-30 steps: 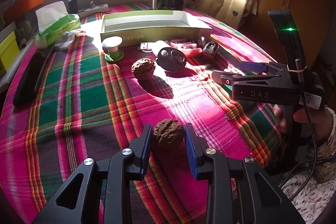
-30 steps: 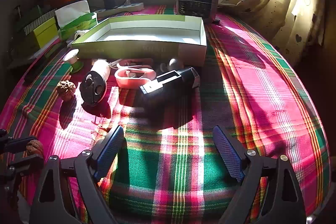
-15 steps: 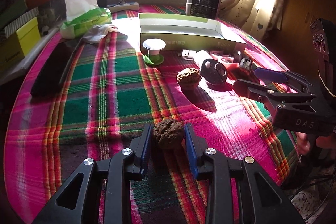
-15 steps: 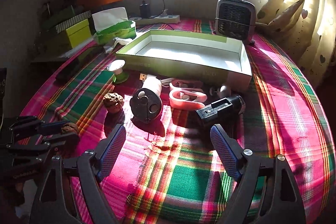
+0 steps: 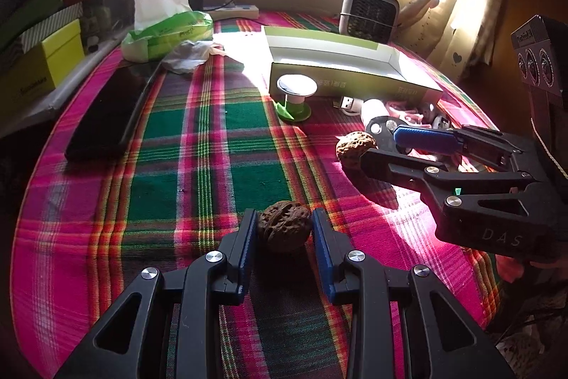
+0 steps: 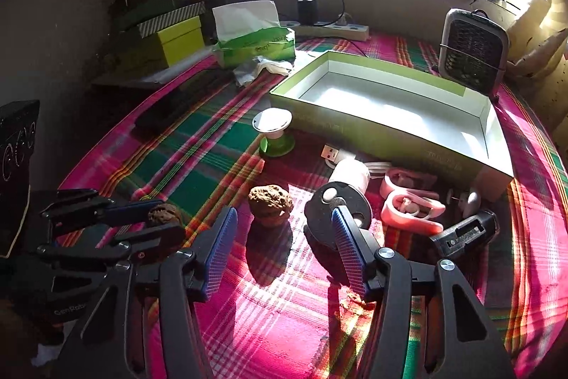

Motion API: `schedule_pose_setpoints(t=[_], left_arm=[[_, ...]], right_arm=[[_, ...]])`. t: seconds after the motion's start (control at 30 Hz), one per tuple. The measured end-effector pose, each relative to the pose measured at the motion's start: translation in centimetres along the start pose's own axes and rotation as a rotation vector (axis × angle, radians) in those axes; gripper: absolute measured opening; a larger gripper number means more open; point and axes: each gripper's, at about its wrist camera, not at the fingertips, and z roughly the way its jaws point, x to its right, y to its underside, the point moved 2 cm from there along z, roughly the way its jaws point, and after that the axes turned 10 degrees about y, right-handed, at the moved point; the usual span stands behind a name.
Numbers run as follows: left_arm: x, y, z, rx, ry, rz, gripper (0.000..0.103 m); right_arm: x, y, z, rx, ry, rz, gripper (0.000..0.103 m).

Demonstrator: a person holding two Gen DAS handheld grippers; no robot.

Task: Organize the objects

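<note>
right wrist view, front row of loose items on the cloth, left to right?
Walnut in the left hand-held gripper → loose walnut → black-faced white cylinder → pink clip → black gadget.

A pink, green and yellow plaid tablecloth (image 5: 220, 166) covers the table. At twelve o'clock, the shallow cardboard box (image 6: 383, 126) is lime green outside, white inside. Both wrinkled walnuts (image 5: 284, 229) are brown.

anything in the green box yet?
No. In the right wrist view the green box shows only its bare white floor; both walnuts are outside it.
</note>
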Motion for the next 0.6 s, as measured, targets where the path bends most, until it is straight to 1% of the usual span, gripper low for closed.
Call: schedule_pose_setpoints(t=[0.2,0.27,0.4,0.5,0.6], left_arm=[[-0.2,-0.1,0.1,0.002,-0.001,-0.002,0.029],[-0.2,-0.2,0.1,0.004,-0.001,-0.004,0.029],[-0.3,-0.3,0.1,0.004,0.0,0.0,0.029],[-0.3,-0.4,0.2,0.003,0.001,0.002,0.029],[-0.4,-0.4,0.2,0.003,0.001,0.003,0.029]], right_arm=[[-0.6,-0.3,0.9,-0.021,-0.026,-0.016,0.053],[-0.7,-0.5,1.1,-0.031,-0.029,-0.025,0.05],[-1.1,-0.6,1.6,-0.048,-0.04,-0.035,0.048],[-1.1,-0.6,2.2,-0.073,-0.036,-0.031,0.043],[-1.1,-0.7,2.3,-0.071,-0.036,-0.031,0.041]])
